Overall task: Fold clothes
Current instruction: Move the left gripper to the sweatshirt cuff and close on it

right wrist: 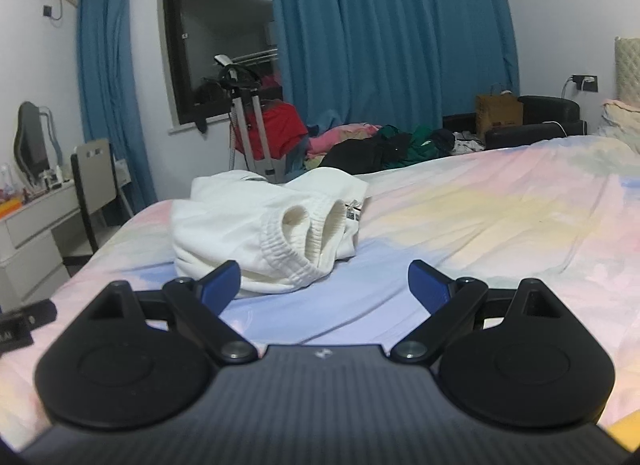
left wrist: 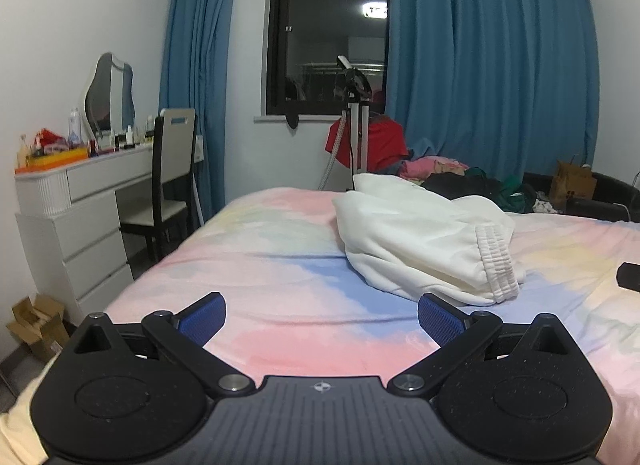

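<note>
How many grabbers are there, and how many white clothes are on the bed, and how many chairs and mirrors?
Grippers: 2, the left gripper and the right gripper, both open
White clothes on the bed: 1, the crumpled white garment
Chairs: 1, the chair at the dresser
Mirrors: 1, the mirror
Total: 5
</note>
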Demonstrator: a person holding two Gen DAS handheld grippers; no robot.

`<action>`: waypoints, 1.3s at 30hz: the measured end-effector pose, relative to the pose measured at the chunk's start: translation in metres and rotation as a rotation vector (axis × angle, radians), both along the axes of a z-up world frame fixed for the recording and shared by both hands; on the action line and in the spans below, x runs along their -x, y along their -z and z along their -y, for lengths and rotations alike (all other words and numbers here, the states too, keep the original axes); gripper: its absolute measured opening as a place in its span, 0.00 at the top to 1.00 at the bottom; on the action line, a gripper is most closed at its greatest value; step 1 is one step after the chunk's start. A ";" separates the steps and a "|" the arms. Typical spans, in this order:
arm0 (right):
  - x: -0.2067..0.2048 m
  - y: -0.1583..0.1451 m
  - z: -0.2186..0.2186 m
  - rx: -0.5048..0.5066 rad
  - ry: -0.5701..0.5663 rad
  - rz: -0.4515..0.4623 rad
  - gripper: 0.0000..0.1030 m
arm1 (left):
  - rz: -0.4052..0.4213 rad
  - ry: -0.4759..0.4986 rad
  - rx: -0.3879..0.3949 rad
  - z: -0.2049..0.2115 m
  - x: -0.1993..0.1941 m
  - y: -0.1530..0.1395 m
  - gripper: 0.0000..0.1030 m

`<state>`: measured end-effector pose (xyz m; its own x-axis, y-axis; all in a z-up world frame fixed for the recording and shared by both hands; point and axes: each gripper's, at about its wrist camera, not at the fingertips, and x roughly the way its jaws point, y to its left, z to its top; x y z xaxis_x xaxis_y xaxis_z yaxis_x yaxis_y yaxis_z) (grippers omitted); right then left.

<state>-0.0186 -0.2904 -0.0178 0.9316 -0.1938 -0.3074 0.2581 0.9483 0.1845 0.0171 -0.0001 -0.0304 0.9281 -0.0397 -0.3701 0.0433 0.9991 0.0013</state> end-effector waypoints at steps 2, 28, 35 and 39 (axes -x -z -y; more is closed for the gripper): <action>0.002 -0.002 0.004 -0.012 0.007 0.004 0.11 | -0.006 0.003 -0.011 0.003 -0.002 0.004 0.00; -0.014 0.025 0.089 -0.267 0.198 -0.073 0.11 | -0.031 0.299 -0.391 0.246 -0.207 0.056 0.00; -0.043 0.055 0.109 -0.314 0.237 -0.128 0.11 | -0.138 0.229 -0.455 0.299 -0.283 0.080 0.05; -0.058 0.064 0.110 -0.335 0.228 -0.144 0.11 | -0.058 0.213 -0.438 0.294 -0.278 0.080 0.19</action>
